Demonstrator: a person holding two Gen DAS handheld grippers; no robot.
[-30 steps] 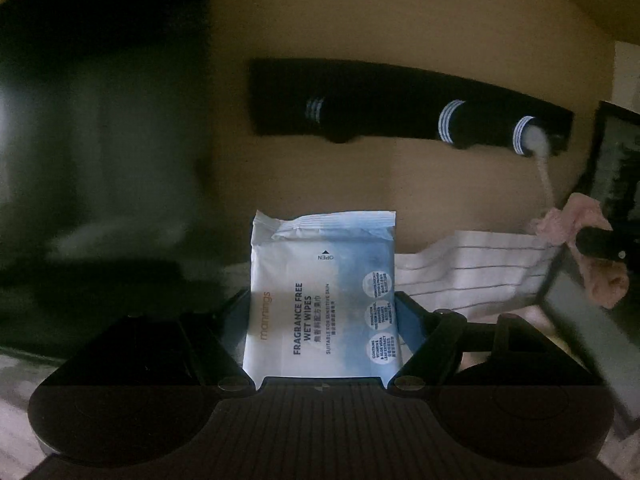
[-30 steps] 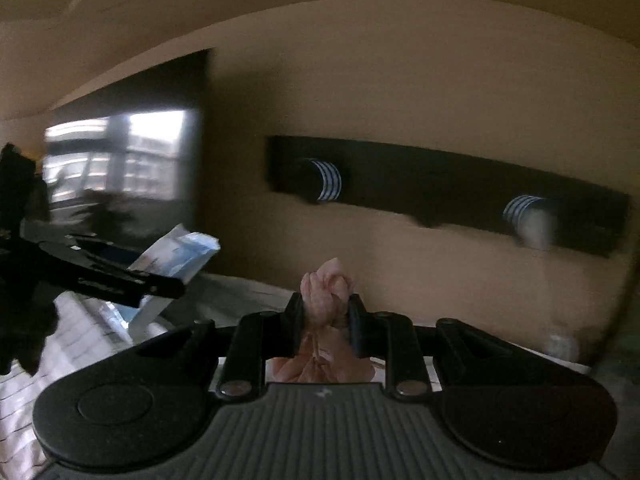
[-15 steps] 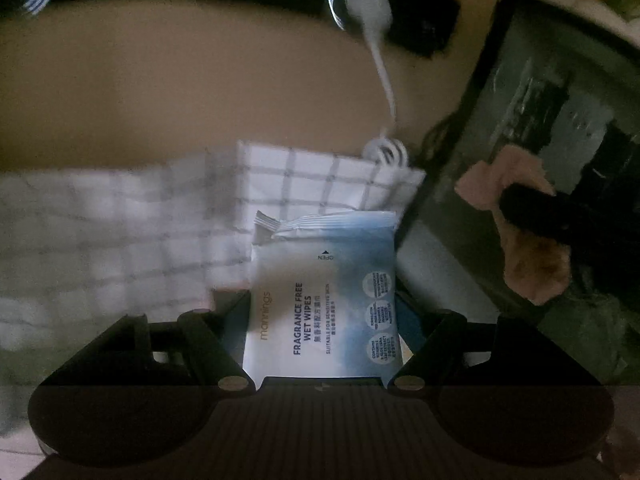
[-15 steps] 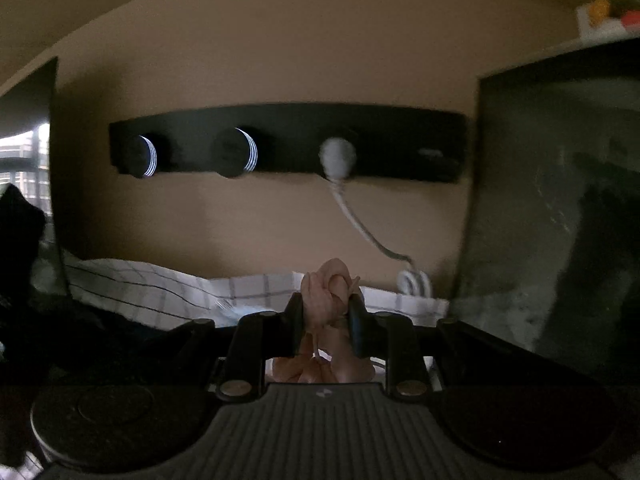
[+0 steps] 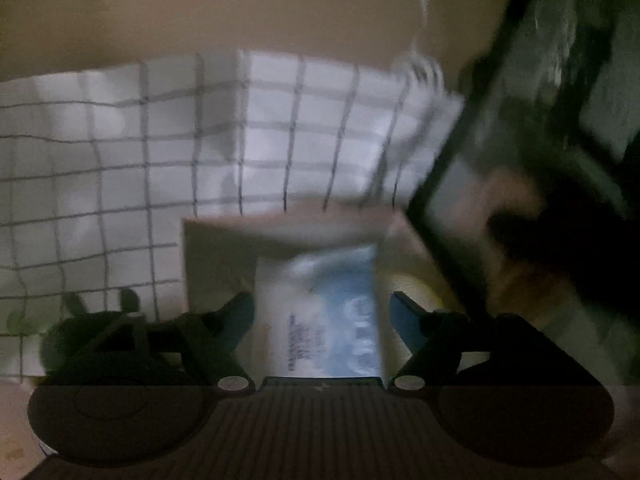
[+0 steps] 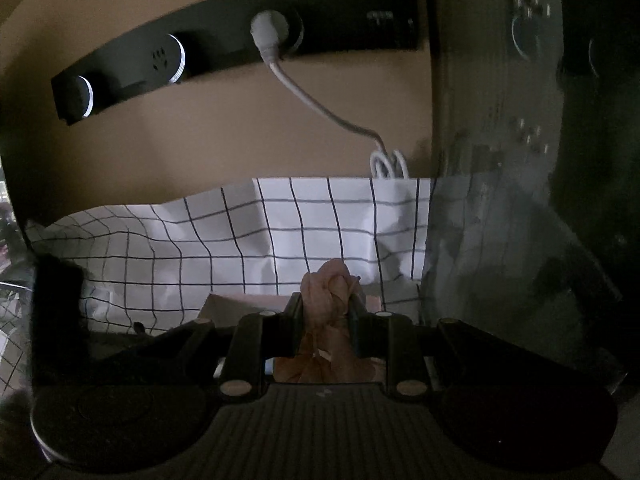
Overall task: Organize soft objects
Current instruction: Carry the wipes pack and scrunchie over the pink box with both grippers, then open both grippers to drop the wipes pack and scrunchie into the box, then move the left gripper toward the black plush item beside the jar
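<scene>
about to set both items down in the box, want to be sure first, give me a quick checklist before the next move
1. Left gripper has the wet wipes pack between its fingers: ok, though the picture is blurred.
2. Right gripper is shut on the pink cloth: ok, cloth bunched between the fingers.
3. Open box lies just ahead of the left gripper, in front of the checked cloth: ok.
4. Box has free room for both items: cannot tell, its inside is mostly hidden.
5. White cable from the wall socket strip is apart from both grippers: ok.
6. The two grippers are apart from each other: cannot tell.
</scene>
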